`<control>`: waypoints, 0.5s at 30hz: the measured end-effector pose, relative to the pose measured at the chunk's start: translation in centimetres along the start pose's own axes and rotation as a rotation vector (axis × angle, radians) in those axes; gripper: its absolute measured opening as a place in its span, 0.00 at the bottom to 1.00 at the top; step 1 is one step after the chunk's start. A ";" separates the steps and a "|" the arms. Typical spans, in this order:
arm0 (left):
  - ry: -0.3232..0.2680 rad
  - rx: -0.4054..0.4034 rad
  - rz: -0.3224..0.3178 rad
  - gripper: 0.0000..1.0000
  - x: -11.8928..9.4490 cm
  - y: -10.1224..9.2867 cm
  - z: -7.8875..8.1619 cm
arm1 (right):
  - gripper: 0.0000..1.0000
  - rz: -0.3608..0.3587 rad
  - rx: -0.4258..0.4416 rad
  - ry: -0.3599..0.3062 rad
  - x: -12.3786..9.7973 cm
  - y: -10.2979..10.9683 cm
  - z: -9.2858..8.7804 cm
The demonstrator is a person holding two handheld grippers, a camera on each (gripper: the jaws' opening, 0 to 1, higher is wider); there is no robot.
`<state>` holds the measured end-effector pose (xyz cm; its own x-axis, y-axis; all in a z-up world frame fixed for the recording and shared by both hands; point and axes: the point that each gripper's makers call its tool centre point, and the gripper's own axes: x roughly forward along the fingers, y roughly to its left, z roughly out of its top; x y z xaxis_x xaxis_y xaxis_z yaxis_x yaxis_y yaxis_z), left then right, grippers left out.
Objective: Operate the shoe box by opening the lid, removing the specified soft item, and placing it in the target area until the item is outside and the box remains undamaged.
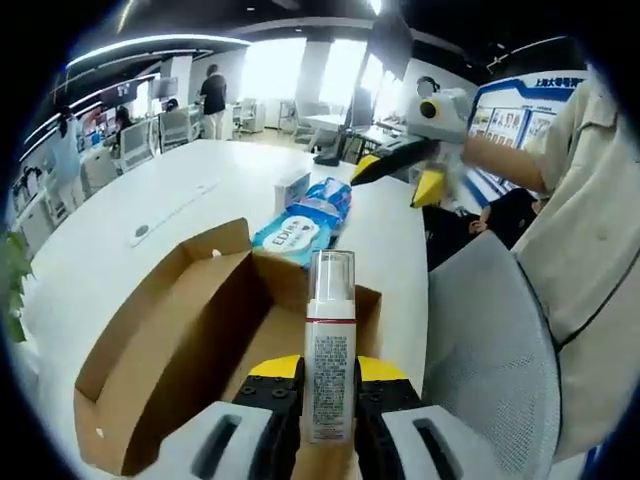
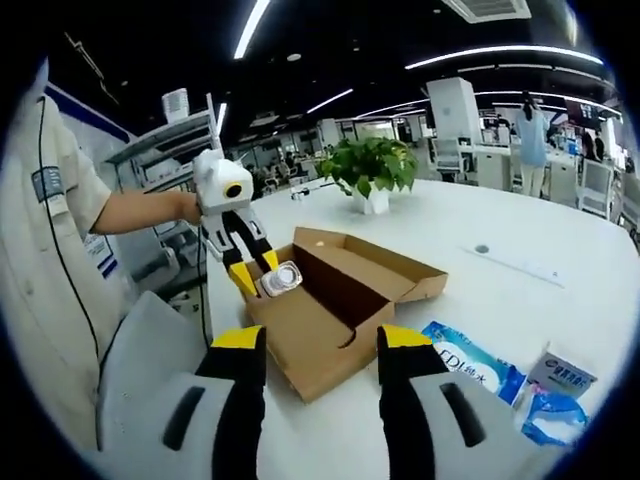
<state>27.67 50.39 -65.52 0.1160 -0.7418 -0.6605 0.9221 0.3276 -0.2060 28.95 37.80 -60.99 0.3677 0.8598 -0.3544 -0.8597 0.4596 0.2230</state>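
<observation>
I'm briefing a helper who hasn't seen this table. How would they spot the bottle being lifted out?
Find the open cardboard shoe box on the white table. Above it, the left gripper pinches an upright white pump bottle. Unlike the flat blue wipes pack beyond the box, it is tall, with a clear cap.

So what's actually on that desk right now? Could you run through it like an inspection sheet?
Surface: white table, mostly bare.
Job's things: brown shoe box, lid open; white pump bottle upright in the left gripper, above the box.
Clutter: blue wipes pack, small white carton, potted plant.
Grippers: left gripper's jaws shut on the bottle; right gripper jaws open, holding nothing.
Cables: nothing seen.
Surroundings: grey chair back, open office with desks, people standing far off.
</observation>
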 end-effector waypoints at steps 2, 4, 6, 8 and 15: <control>-0.024 -0.005 -0.010 0.18 0.1 -0.3 0.4 | 0.39 0.011 -0.001 -0.006 0.2 0.4 0.2; -0.050 -0.006 -0.025 0.18 0.1 -0.7 0.9 | 0.38 0.026 0.000 -0.013 0.6 0.8 0.4; -0.071 -0.011 -0.037 0.18 0.2 -1.0 1.3 | 0.37 0.035 0.001 -0.016 0.8 1.1 0.5; -0.114 -0.017 -0.056 0.18 0.2 -1.4 2.1 | 0.35 0.048 0.000 -0.024 1.2 1.5 0.7; -0.221 -0.043 -0.109 0.18 0.4 -2.6 4.0 | 0.33 0.084 0.030 -0.082 2.2 2.7 2.3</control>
<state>26.84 46.91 -62.31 0.0989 -0.8825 -0.4599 0.9175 0.2598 -0.3011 28.24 41.44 -59.11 0.3237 0.9101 -0.2585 -0.8781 0.3908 0.2762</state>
